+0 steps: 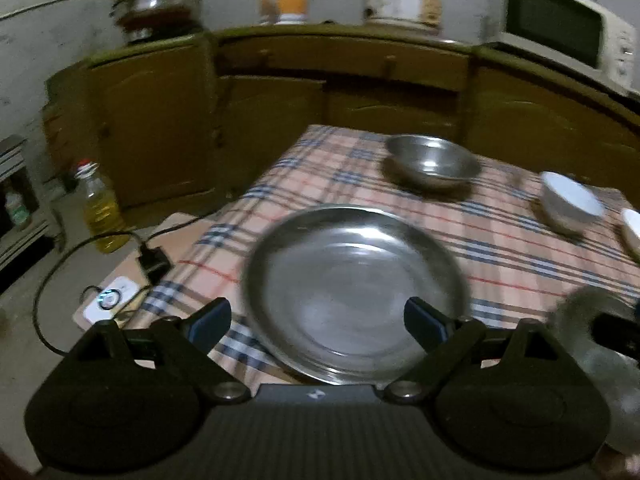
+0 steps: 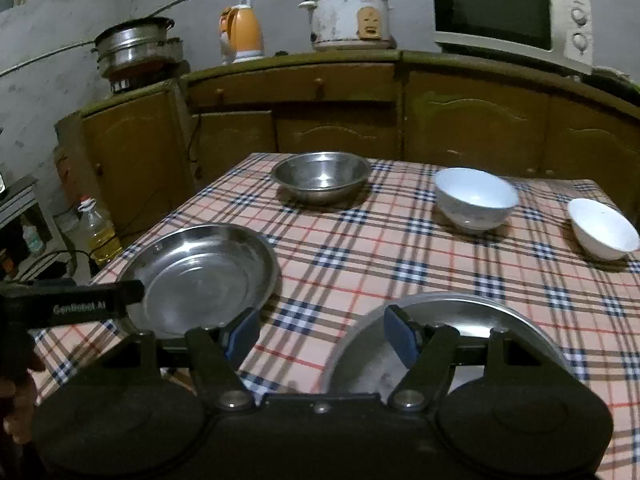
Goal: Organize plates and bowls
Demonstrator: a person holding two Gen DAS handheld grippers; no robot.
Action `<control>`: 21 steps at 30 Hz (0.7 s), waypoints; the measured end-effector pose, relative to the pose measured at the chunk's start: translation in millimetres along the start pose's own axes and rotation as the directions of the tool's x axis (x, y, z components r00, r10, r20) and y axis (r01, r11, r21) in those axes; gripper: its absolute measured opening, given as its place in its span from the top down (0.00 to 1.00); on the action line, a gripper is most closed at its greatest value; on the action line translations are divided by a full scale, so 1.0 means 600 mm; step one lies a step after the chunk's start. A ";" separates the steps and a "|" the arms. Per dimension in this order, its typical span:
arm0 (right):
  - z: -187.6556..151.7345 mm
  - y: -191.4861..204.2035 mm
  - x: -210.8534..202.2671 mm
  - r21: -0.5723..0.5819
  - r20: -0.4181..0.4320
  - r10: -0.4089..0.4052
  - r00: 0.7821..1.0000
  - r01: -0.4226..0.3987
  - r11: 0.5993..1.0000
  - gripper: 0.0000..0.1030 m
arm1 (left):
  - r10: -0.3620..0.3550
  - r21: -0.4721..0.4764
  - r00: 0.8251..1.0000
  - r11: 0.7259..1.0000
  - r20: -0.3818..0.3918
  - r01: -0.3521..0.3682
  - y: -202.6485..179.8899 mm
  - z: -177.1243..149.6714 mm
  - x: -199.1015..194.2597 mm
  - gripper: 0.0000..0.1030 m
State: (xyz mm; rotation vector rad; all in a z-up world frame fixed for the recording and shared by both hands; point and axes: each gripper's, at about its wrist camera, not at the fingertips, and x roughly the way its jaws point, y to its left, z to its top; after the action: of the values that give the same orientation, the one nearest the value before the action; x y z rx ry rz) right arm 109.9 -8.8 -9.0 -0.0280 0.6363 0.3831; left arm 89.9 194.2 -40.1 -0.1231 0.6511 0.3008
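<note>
A steel plate (image 1: 356, 292) lay on the near left part of the checked tablecloth (image 2: 360, 248), directly ahead of the left gripper (image 1: 318, 320), whose blue-padded fingers (image 1: 210, 322) stood wide apart above the plate's near rim, holding nothing. A second steel plate (image 2: 472, 320) lay at the near right of the cloth; the right gripper (image 2: 320, 338) hung over its left edge with its fingers (image 2: 400, 338) spread apart, the right one above the plate and the left one above bare cloth. Whether either finger touched the metal could not be told.

Farther back, a steel bowl (image 2: 321, 176) sat near the far edge of the table. To its right stood a white bowl (image 2: 475, 197), and a smaller white bowl (image 2: 603, 229) was near the right edge, all well apart from one another.

Behind the table ran wooden cabinets (image 2: 340, 128) carrying a stacked steel pot (image 2: 134, 46), an orange kettle (image 2: 241, 34), a rice cooker (image 2: 350, 18) and a microwave (image 2: 508, 14). A bottle of yellow oil (image 2: 100, 232) stood on the floor at the left.
</note>
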 end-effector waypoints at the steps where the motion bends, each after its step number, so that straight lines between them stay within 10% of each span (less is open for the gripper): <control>1: 0.003 0.005 0.008 -0.002 -0.006 0.004 1.000 -0.004 1.000 0.21 | 0.014 -0.008 1.000 1.000 -0.006 -0.014 0.011 0.004 0.011 0.07; 11: 0.027 0.056 0.104 -0.011 -0.080 0.067 0.994 -0.068 0.998 0.21 | 0.030 -0.011 0.998 0.999 -0.058 -0.031 0.066 0.037 0.091 0.08; 21: 0.030 0.078 0.205 0.036 -0.164 0.046 0.985 -0.041 0.999 0.21 | -0.012 0.024 0.996 1.000 -0.090 0.014 0.066 0.042 0.141 0.35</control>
State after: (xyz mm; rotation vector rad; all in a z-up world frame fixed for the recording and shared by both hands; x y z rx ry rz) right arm 194.4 79.3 -62.1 -0.0147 0.8074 0.4154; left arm 155.8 257.2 -73.0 -0.1179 0.7428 0.2757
